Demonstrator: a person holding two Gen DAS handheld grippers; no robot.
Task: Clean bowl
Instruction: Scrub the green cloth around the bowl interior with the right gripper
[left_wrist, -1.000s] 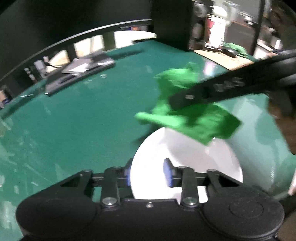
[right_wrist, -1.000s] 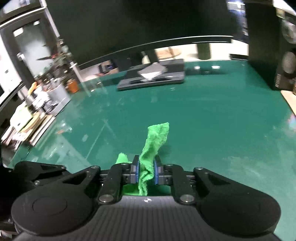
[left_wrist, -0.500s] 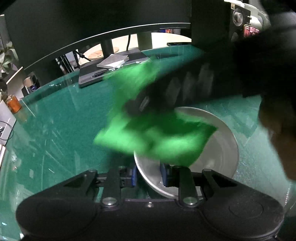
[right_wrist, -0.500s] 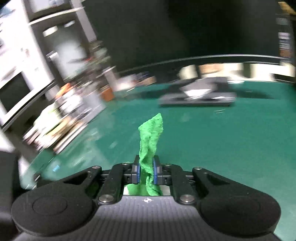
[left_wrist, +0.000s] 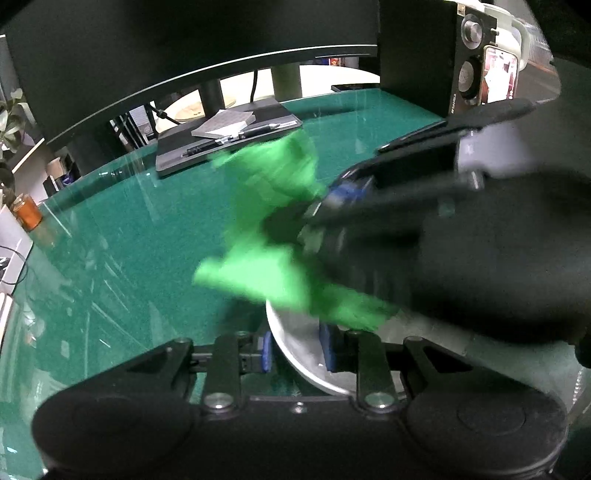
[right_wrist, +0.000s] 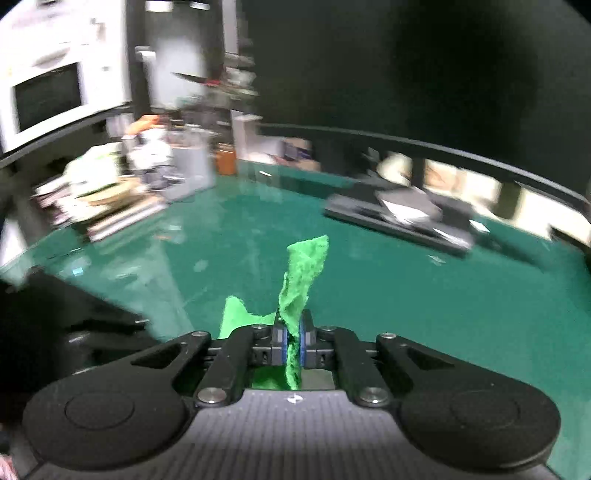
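- Left gripper angles down at the green table, pads clamped on the white bowl's near rim.
- Right gripper, tilted downward, pinches the green cloth over the bowl.

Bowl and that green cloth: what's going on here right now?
A person is cleaning a bowl with two handheld grippers over a green table. The left gripper is shut on the bowl's near rim, holding it in place. The right gripper is shut on a green cloth, its jaws having just closed tighter on it, and reaches in over the bowl. The cloth is blurred and covers part of the bowl, so wiping seems to be under way.
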